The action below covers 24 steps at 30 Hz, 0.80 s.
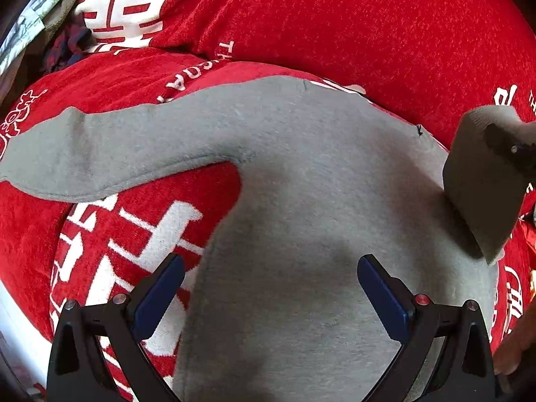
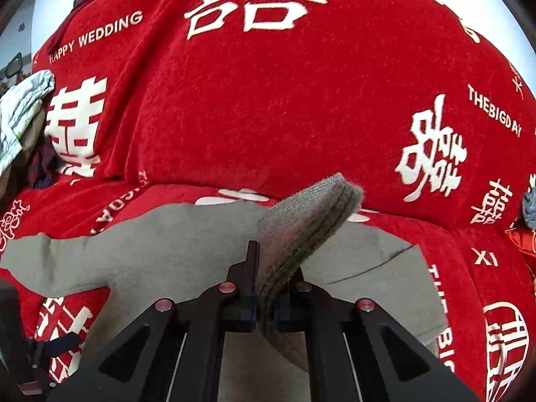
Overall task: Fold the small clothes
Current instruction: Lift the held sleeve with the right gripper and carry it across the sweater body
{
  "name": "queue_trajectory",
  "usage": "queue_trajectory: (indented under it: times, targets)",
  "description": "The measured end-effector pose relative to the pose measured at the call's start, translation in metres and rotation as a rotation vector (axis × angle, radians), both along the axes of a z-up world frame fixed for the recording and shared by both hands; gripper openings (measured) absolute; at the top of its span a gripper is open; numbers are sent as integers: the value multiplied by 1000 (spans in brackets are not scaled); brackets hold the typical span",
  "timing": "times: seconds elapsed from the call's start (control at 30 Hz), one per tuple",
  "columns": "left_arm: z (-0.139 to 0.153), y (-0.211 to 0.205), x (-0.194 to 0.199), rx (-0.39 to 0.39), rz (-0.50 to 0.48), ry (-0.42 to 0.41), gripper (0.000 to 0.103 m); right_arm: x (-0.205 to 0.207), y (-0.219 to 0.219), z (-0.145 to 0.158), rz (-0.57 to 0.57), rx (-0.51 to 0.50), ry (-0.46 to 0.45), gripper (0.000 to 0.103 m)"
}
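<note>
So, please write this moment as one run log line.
left gripper: open, above grey knit sweater | right gripper: shut on ribbed sleeve cuff | surface: red printed sofa cover

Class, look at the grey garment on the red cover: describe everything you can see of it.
The grey garment is soft, fleecy knit, a small long-sleeved top lying flat on the red cover. One sleeve stretches out sideways, unfolded. The other sleeve's ribbed cuff is lifted off the body, pinched in the shut jaws of the right gripper. The left gripper hangs open above the body, not gripping it.
</note>
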<state>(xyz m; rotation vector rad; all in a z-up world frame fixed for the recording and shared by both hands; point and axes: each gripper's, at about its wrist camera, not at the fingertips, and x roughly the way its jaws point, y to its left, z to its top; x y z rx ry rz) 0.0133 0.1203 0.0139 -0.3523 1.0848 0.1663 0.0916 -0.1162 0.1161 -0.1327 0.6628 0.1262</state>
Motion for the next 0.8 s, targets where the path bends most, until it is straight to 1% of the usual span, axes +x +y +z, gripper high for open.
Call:
queue_trajectory:
  times: [0.23,0.4,0.53,0.67,0.8]
  targets:
    - [-6,7,2,-4,1,10,103,13,17,-18,16,9,41,6]
    - [-11,15,2,2,15,16,103,24,25,-37,23,66,101,6]
    - [-10,24,0,6,37,17,103,30,35,-50,43,78,127,6]
    - [-10,30,-2,-1,52,19,103,31,41,-60,61,96,148,6]
    - [-10,29,-3,1,48,20,103,26,40,-72,80,110,176,6]
